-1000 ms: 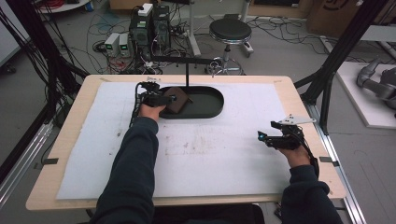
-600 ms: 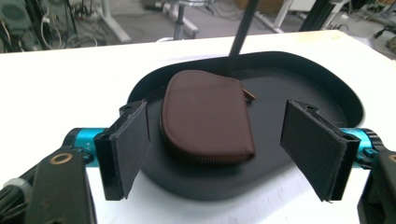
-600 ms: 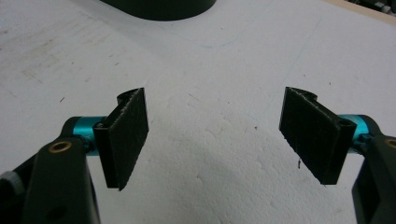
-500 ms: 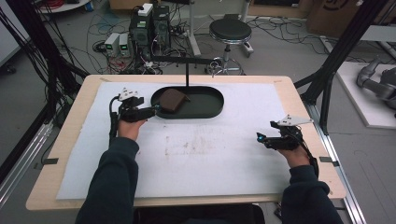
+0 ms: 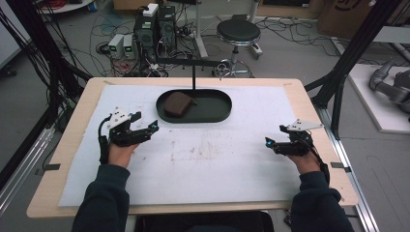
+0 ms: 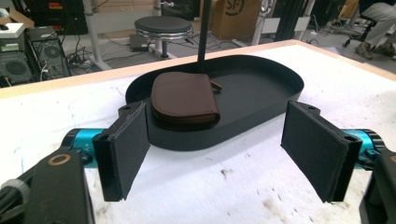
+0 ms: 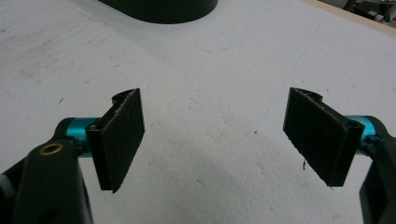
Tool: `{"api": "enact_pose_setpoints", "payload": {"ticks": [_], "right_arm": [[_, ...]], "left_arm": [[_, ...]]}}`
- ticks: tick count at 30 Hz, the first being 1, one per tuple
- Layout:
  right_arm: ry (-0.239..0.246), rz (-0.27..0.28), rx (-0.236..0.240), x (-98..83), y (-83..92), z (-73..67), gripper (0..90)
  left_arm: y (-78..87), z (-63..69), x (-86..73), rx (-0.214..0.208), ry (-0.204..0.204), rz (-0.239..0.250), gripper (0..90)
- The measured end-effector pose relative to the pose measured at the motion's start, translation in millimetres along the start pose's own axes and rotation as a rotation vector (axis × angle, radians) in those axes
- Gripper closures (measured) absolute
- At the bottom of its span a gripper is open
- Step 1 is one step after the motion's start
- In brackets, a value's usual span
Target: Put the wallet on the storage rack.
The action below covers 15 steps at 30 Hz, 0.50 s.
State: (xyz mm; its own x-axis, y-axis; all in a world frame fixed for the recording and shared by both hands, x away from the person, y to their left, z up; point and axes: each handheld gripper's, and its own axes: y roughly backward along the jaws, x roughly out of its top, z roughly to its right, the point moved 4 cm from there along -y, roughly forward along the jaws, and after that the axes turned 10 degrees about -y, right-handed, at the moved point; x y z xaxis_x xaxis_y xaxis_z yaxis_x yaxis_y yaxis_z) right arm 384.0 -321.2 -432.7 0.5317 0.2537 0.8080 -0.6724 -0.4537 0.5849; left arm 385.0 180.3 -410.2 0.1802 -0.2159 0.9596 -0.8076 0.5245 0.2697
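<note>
High view: brown pouch [image 5: 177,103] lies in left end of black tray [image 5: 220,113] on surface [image 5: 203,159]. Left tool [image 5: 153,126] just left of tray, empty; right tool [image 5: 269,142] well apart.
Left gripper view: jaws wide, just been opening, nothing between.
Right gripper view: jaws wide, just been opening, empty.

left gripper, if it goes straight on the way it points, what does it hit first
Probably the near wall of the black tray, straight ahead of the open left gripper; the brown pouch lies just beyond, inside it.
</note>
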Motion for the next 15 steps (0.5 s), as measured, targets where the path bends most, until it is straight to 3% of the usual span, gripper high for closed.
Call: {"api": "enact_pose_setpoints", "payload": {"ticks": [15], "right_arm": [[0.01, -0.017, -0.015, -0.4, -0.1, -7.7, 20.9]], "left_arm": [[10.1, -7.7, -20.6, -0.001, 0.026, -0.02, 23.0]]}}
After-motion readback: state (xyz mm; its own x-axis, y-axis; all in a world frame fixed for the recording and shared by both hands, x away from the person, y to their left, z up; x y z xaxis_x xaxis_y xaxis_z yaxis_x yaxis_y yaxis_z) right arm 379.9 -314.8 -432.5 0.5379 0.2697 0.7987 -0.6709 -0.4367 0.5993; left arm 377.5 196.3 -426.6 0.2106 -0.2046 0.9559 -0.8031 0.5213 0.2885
